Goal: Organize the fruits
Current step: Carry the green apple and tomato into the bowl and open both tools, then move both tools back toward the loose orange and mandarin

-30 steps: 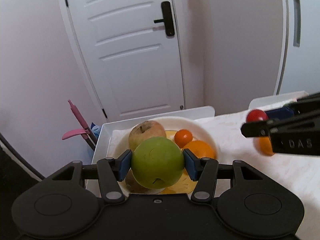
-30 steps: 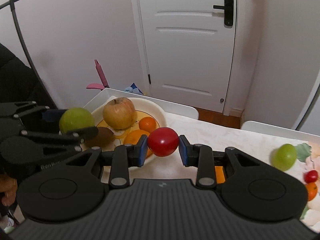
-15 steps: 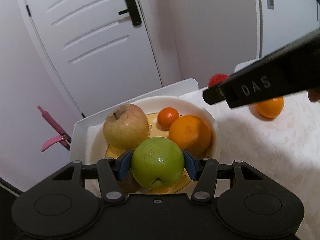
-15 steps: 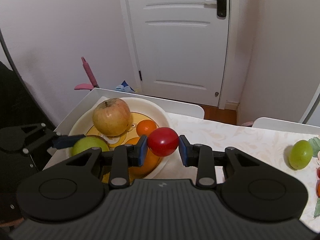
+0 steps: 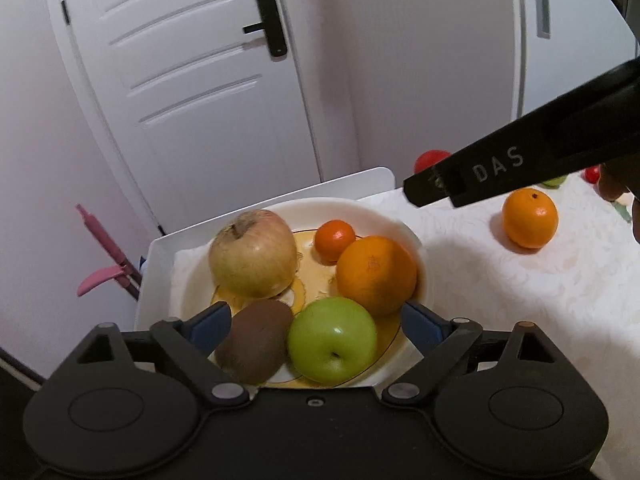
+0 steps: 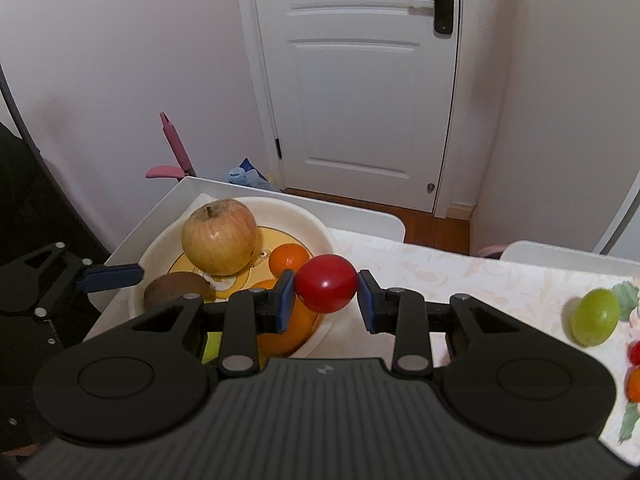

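A white bowl holds a yellow-red apple, a small tangerine, a big orange, a kiwi and a green apple. My left gripper is open, its pads on either side of the green apple and kiwi, touching neither. My right gripper is shut on a red tomato, held above the bowl's right rim. The tomato also shows in the left wrist view.
An orange lies on the patterned tablecloth right of the bowl. A green fruit and small red and orange fruits lie at the far right. The bowl sits at the table's left end. A white door stands behind.
My left gripper has opened and let go of the green apple, which now rests in the bowl by the kiwi. My right gripper has moved with the tomato closer over the bowl.
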A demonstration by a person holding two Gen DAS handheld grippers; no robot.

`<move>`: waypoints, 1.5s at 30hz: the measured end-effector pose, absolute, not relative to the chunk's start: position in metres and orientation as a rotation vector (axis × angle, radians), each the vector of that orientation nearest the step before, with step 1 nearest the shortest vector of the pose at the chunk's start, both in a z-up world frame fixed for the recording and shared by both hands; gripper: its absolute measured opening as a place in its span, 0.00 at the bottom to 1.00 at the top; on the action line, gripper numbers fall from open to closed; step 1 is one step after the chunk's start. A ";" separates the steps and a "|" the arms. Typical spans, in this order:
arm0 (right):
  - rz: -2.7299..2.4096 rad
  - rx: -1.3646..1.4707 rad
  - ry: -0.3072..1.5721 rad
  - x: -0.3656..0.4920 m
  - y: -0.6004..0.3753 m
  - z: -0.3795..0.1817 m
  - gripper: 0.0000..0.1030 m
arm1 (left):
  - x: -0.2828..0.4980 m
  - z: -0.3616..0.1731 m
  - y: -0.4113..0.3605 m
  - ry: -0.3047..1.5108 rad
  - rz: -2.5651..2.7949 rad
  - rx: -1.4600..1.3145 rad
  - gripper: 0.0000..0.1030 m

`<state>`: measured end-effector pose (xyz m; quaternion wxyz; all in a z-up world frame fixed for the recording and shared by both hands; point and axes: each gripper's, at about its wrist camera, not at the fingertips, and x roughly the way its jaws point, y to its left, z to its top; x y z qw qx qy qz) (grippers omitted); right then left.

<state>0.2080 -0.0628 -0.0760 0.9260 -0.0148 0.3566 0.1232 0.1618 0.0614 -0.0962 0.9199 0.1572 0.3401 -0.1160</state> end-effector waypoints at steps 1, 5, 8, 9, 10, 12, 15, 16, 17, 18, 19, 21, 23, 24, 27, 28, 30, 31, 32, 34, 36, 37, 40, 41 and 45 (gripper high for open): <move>0.255 -0.035 0.729 0.208 -0.063 -0.075 0.47 | 0.160 -0.093 0.064 0.696 -0.227 0.314 0.92; 0.266 -0.046 0.731 0.215 -0.063 -0.072 0.47 | 0.157 -0.082 0.077 0.689 -0.188 0.256 0.93; 0.275 -0.055 0.742 0.221 -0.060 -0.072 0.47 | 0.156 -0.076 0.086 0.694 -0.163 0.205 0.93; 0.274 -0.062 0.746 0.223 -0.058 -0.073 0.47 | 0.156 -0.074 0.090 0.702 -0.156 0.185 0.94; 0.274 -0.066 0.749 0.225 -0.056 -0.073 0.47 | 0.157 -0.073 0.092 0.711 -0.150 0.169 0.97; 0.285 -0.064 0.759 0.230 -0.053 -0.075 0.47 | 0.157 -0.072 0.098 0.725 -0.136 0.136 0.98; 0.302 -0.076 0.774 0.241 -0.045 -0.082 0.47 | 0.157 -0.070 0.105 0.727 -0.119 0.113 0.99; 0.304 -0.083 0.780 0.244 -0.043 -0.086 0.47 | 0.156 -0.070 0.106 0.728 -0.113 0.113 0.99; 0.305 -0.087 0.788 0.248 -0.041 -0.090 0.47 | 0.156 -0.070 0.108 0.727 -0.110 0.111 0.99; 0.302 -0.087 0.794 0.251 -0.039 -0.093 0.47 | 0.155 -0.070 0.109 0.726 -0.111 0.111 0.99; 0.297 -0.084 0.801 0.253 -0.038 -0.097 0.47 | 0.155 -0.070 0.109 0.726 -0.111 0.110 0.99; 0.291 -0.075 0.812 0.256 -0.036 -0.103 0.47 | 0.154 -0.070 0.111 0.726 -0.113 0.112 0.99; 0.286 -0.071 0.818 0.258 -0.035 -0.106 0.47 | 0.154 -0.070 0.112 0.722 -0.106 0.117 0.99; 0.281 -0.070 0.817 0.258 -0.034 -0.107 0.47 | 0.154 -0.070 0.112 0.722 -0.103 0.119 1.00; 0.267 -0.070 0.791 0.254 -0.033 -0.105 0.77 | 0.155 -0.071 0.114 0.733 -0.101 0.119 1.00; 0.255 -0.072 0.772 0.251 -0.033 -0.103 0.91 | 0.155 -0.071 0.114 0.735 -0.100 0.121 1.00; 0.242 -0.075 0.744 0.246 -0.034 -0.100 1.00 | 0.156 -0.071 0.115 0.735 -0.101 0.123 1.00; 0.242 -0.074 0.742 0.245 -0.034 -0.100 1.00 | 0.156 -0.070 0.115 0.734 -0.103 0.121 1.00; 0.239 -0.071 0.748 0.244 -0.035 -0.099 1.00 | 0.155 -0.070 0.115 0.735 -0.105 0.120 1.00; 0.232 -0.066 0.758 0.242 -0.036 -0.099 1.00 | 0.155 -0.069 0.116 0.737 -0.109 0.115 1.00; 0.228 -0.060 0.757 0.239 -0.038 -0.097 1.00 | 0.155 -0.068 0.115 0.738 -0.109 0.113 1.00; 0.224 -0.056 0.756 0.237 -0.040 -0.096 1.00 | 0.154 -0.067 0.115 0.736 -0.109 0.113 1.00; 0.216 -0.045 0.754 0.231 -0.044 -0.091 1.00 | 0.151 -0.063 0.112 0.729 -0.111 0.111 1.00; 0.211 -0.042 0.756 0.228 -0.046 -0.089 1.00 | 0.151 -0.061 0.112 0.731 -0.113 0.108 1.00; 0.189 -0.010 0.756 0.213 -0.055 -0.077 1.00 | 0.146 -0.053 0.109 0.742 -0.123 0.079 1.00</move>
